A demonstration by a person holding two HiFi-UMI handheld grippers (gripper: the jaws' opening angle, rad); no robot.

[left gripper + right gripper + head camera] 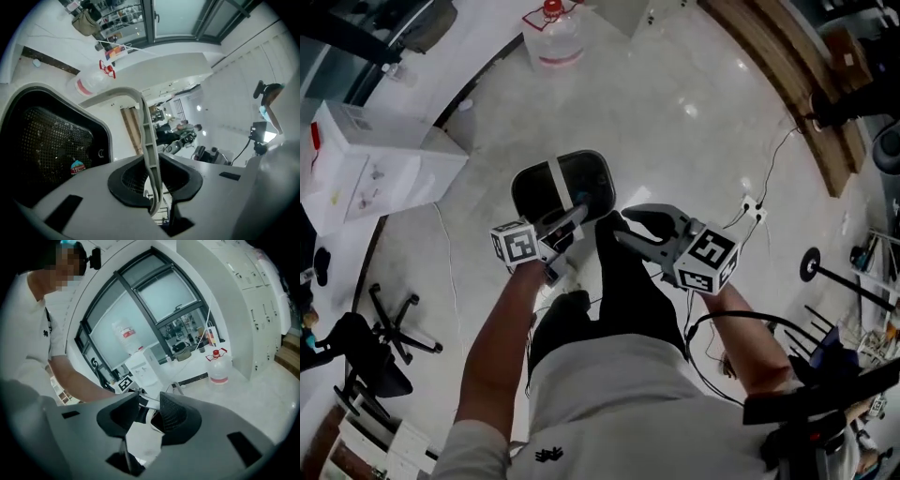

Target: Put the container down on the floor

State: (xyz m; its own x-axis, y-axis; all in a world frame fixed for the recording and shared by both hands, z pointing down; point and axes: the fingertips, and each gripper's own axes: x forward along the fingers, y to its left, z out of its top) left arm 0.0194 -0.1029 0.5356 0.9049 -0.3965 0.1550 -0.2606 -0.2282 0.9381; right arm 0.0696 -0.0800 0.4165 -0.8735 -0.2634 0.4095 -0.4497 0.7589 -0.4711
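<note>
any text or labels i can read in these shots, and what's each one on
Sticker inside the black container: perhaps "18L", too blurred to be sure.
Red label on the water jug: too small to read.
Left marker cube and right marker cube: square code patterns, no words.
White box: print too small to read.

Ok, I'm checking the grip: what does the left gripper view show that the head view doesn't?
Only the left gripper view: how the jaws clamp the grey handle, plus a sticker on the mesh wall. Only the head view: the right gripper, jaws apart and empty, a chair and a white box. Both: the left gripper, the black container with its handle, and the jug.
</note>
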